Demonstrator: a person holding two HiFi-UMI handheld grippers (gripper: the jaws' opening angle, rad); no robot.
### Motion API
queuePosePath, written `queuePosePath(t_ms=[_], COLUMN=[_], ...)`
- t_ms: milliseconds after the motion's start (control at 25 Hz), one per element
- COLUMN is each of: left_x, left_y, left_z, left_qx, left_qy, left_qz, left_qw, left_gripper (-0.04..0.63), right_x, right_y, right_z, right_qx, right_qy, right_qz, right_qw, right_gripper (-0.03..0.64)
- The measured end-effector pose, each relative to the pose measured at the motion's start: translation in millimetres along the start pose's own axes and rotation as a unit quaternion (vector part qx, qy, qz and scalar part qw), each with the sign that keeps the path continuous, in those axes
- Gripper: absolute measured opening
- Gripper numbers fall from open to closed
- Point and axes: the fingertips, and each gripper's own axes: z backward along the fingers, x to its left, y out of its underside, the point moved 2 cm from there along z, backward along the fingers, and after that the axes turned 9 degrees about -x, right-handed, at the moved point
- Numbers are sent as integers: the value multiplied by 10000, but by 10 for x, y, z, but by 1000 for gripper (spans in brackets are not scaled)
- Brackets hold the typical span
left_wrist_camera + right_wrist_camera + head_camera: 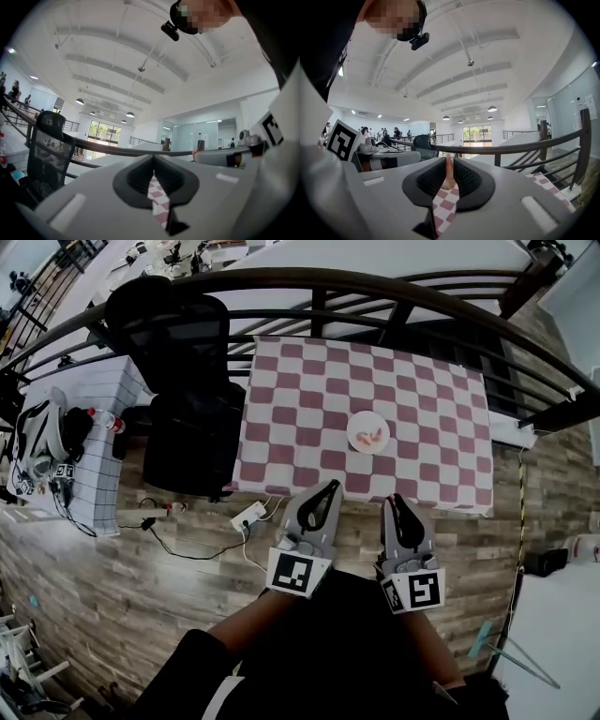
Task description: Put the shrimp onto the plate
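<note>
A white plate [368, 434] sits on the pink-and-white checkered table [309, 418], right of centre, with orange shrimp [374, 437] lying on it. Both grippers hang over the wooden floor just short of the table's front edge. My left gripper [330, 486] [153, 165] is shut, and only a thin strip of checkered cloth shows through its slit. My right gripper [392, 500] [448, 162] is shut too. A pinkish-orange sliver [448, 169] and some cloth show through its slit; I cannot tell what the sliver is. From above, neither gripper holds anything.
A black office chair [183, 381] stands at the table's left side. Farther left is a white gridded table [89, 427] with a bottle and gear. A power strip [248, 516] and cables lie on the floor. A dark curved railing [375, 287] runs behind the table.
</note>
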Motion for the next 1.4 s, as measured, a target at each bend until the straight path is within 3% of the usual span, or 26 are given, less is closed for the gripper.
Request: queuePosePath(t_ms=[560,800,1400], left_x=[703,818,941], left_y=[105,245,497], left_z=[-536,-677,-1261], left_qx=[177,345,572], left_qy=[246,154,-202], left_qz=[221,278,241], left_qw=[9993,9989,9979], left_gripper=[9,9,9], right_x=[-31,-145,-623], right_y=[108,230,520], right_z=[-897,-1028,-1539], right_qx=[210,357,603], right_qy=[201,232,-197], right_qz=[148,20,-213], right_qw=[9995,9991,9978], right_gripper=[48,48,47])
